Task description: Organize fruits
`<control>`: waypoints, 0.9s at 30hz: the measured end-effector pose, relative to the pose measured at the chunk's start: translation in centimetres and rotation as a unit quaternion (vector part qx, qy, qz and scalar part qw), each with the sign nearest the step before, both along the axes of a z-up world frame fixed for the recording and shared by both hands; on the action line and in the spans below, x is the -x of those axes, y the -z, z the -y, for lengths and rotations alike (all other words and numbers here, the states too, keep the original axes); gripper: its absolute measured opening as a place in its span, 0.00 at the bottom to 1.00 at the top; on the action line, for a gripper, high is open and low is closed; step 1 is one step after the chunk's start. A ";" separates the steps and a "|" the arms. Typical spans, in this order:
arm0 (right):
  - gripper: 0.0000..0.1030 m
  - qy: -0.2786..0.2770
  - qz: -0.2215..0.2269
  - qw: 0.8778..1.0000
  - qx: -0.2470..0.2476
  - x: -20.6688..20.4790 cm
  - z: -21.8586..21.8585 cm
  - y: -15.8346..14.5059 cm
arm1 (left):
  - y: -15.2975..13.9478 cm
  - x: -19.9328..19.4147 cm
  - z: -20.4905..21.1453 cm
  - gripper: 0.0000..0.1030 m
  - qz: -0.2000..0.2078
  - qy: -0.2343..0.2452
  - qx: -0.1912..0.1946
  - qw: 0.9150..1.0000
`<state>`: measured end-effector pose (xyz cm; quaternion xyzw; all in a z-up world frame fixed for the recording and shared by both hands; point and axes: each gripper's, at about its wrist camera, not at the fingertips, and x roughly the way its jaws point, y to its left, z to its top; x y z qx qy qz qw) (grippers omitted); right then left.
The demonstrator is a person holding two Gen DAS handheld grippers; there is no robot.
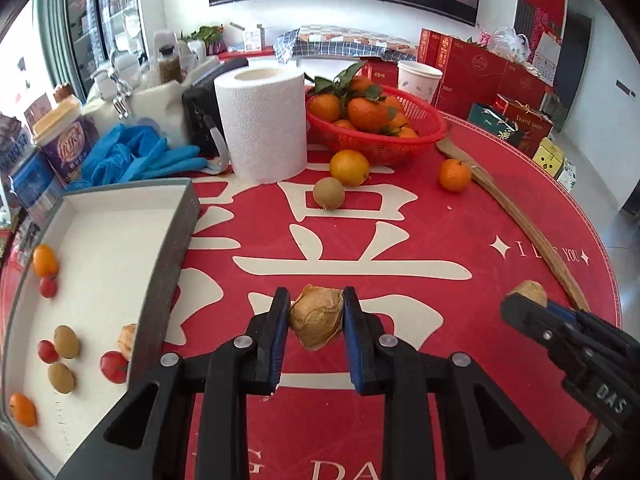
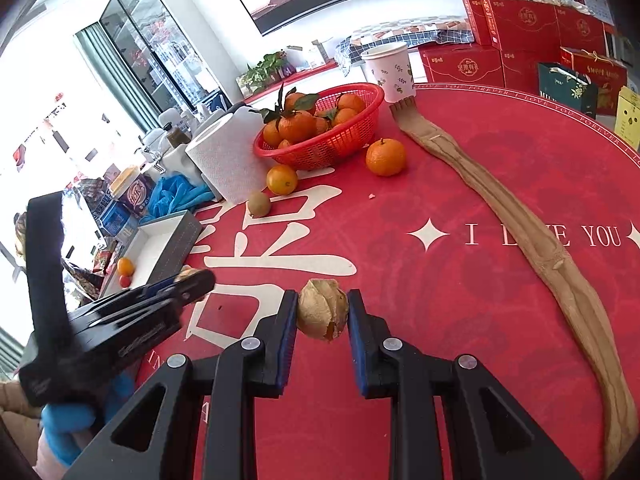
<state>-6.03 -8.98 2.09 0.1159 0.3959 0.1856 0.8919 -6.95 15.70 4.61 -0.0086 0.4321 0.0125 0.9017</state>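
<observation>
My left gripper [image 1: 316, 300] is shut on a papery brown husk fruit [image 1: 316, 318] just above the red tablecloth. My right gripper [image 2: 322, 300] is shut on a second husk fruit [image 2: 322, 312], whose husk is torn and shows orange inside. In the left wrist view the right gripper [image 1: 520, 300] sits at the right edge with its fruit [image 1: 528, 291]. To the left lies a grey tray [image 1: 172, 248] with a white floor, holding kumquats, cherry tomatoes, small kiwis and a husk fruit [image 1: 128, 340]. Loose on the cloth are an orange [image 1: 349, 167], a kiwi [image 1: 328, 193] and a mandarin [image 1: 454, 175].
A red basket [image 1: 376, 148] of leafy mandarins stands at the back, beside a paper towel roll [image 1: 264, 124] and blue gloves [image 1: 136, 156]. A long wooden back scratcher [image 2: 520, 232] lies across the right side. A paper cup [image 2: 390, 70] and red gift boxes [image 2: 520, 24] stand behind.
</observation>
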 end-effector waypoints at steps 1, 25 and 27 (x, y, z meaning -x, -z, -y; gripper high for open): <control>0.25 -0.001 0.000 1.000 0.000 0.0 -0.1 0.0 | -0.5 0.7 0.2 0.27 0.011 0.003 -0.009 1.000; 0.25 -0.002 -0.008 1.000 -0.002 0.0 -0.4 0.3 | -1.6 3.4 1.3 0.27 0.030 0.011 -0.040 0.999; 0.25 -0.003 -0.008 1.000 -0.001 0.0 -0.5 0.4 | -1.7 3.5 1.3 0.27 0.031 0.011 -0.040 0.999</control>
